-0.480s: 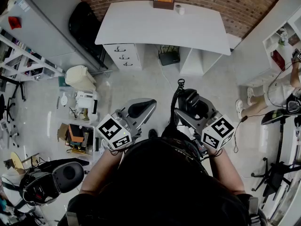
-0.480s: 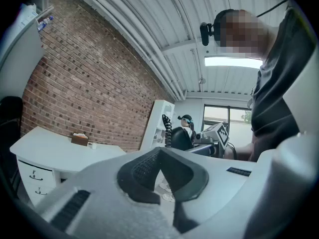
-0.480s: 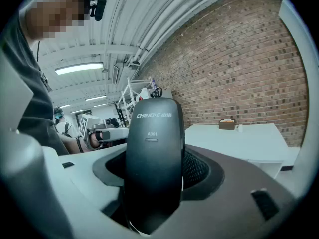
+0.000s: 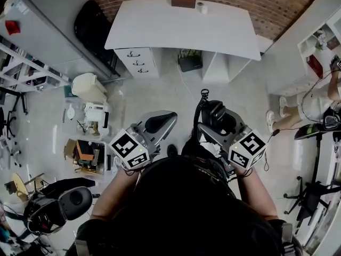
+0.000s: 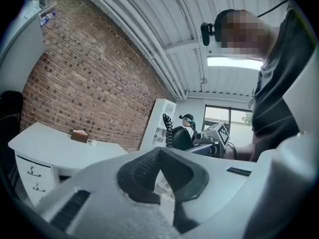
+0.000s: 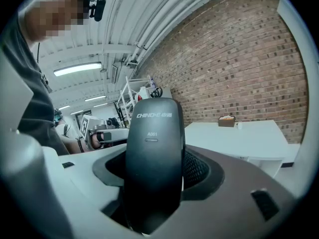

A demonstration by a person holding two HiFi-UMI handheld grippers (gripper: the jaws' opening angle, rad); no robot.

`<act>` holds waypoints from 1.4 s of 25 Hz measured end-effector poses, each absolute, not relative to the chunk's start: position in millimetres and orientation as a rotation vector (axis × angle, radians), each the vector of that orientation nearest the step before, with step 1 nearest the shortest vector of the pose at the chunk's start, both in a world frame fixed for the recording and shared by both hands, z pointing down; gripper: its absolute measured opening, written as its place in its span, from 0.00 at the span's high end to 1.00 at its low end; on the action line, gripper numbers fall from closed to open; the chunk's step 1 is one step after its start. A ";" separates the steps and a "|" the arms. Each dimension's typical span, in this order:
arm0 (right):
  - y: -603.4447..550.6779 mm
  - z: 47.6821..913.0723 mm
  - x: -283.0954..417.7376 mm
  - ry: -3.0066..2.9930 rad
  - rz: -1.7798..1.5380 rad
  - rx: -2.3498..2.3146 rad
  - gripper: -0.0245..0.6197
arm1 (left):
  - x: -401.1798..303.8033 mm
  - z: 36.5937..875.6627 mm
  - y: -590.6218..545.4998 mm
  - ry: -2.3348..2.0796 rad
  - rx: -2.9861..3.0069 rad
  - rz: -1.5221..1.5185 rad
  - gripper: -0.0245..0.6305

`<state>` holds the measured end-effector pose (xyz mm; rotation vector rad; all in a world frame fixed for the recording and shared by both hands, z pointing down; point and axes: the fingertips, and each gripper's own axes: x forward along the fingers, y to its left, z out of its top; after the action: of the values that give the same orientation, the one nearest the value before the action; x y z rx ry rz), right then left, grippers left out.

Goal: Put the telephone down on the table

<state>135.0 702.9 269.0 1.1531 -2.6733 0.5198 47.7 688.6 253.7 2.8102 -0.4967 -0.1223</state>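
A black telephone handset (image 4: 217, 114) with a coiled cord (image 4: 199, 110) stands upright between the jaws of my right gripper (image 4: 212, 122), which is shut on it. In the right gripper view the handset (image 6: 153, 148) fills the centre, with white print on its back. My left gripper (image 4: 159, 124) is beside it at the same height, its jaws closed together with nothing between them (image 5: 160, 156). The white table (image 4: 160, 31) stands well ahead against the brick wall, seen also as a table (image 6: 249, 136) in the right gripper view. Both grippers are over the floor, far short of the table.
On the table's far edge sit a brown box (image 4: 184, 0) and a small white cup (image 4: 201, 7). Drawers (image 4: 137, 63) and a black device (image 4: 190, 63) sit under it. Floor clutter (image 4: 88, 116) and black chairs (image 4: 58, 204) lie left; a seated person (image 4: 311, 108) is right.
The head view has shifted slightly, so the table and floor things sit a little higher and further left. Both grippers and the handset keep the same pose.
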 end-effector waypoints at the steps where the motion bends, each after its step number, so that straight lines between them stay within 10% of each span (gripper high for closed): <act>1: 700.2 269.1 136.8 -2.676 0.523 1.147 0.52 | 49.1 254.3 686.4 -0.500 2.808 -0.120 0.95; 35: 504.2 263.2 280.9 -2.776 0.513 0.913 0.52 | 178.9 280.0 514.4 -0.769 2.697 -0.071 0.95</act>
<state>280.9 504.2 263.2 0.9127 -2.7762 0.5128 178.9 514.4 280.0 2.6969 -0.7690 -0.0705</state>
